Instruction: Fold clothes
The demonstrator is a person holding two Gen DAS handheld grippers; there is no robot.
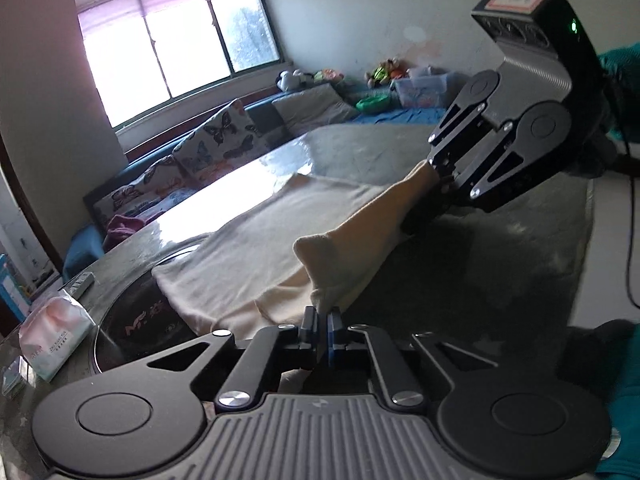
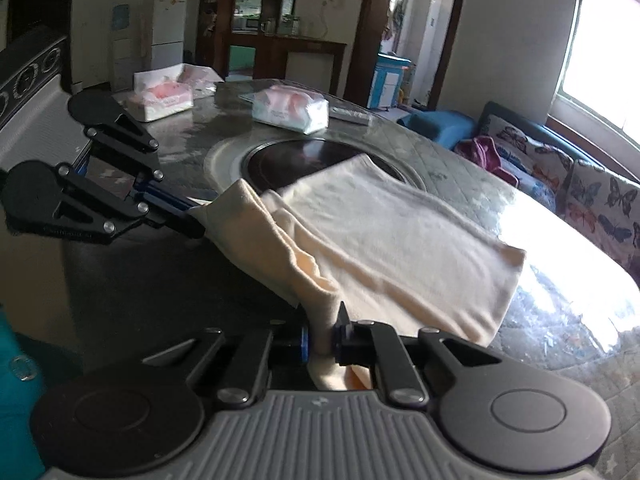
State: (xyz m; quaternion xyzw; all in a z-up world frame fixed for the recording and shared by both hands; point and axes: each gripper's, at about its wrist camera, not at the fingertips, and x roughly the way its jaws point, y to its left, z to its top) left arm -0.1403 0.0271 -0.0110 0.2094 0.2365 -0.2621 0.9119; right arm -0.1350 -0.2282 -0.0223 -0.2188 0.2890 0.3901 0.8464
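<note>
Cream fabric, left wrist view: garment (image 1: 256,240) lies mostly flat on the glass-topped table (image 1: 360,148), near edge lifted off the surface between my two tools.
Left gripper (image 1: 323,316): closed on a corner of the cloth; blue pads pinch a bunched tip just ahead of the camera. I hold the corner so the edge can travel as one line.
Right gripper (image 1: 440,172): seen from outside, tilted down, fingers clamped on the other end of the same raised edge; cloth runs taut-ish between the two grips.
Round dark hob (image 1: 132,320): set into the table, partly under the garment's far end.
Tissue pack (image 1: 52,332): at table edge, well apart from the fold path.

Right wrist view, cloth: same garment (image 2: 400,232) spread toward the window side, a doubled ridge rising from table to both tools.
Right gripper (image 2: 322,340): shut on a thick wad of fabric between the fingers.
Left gripper (image 2: 196,208): comes in from the left, tip buried in the cloth corner, gripping it.
Tissue packs (image 2: 290,110): far side of the table, clear of the cloth.

Judgement: mid-fold; both corners lifted so the near edge can be carried over the flat part.
Risk: uneven tension could skew the crease, I guess.
</note>
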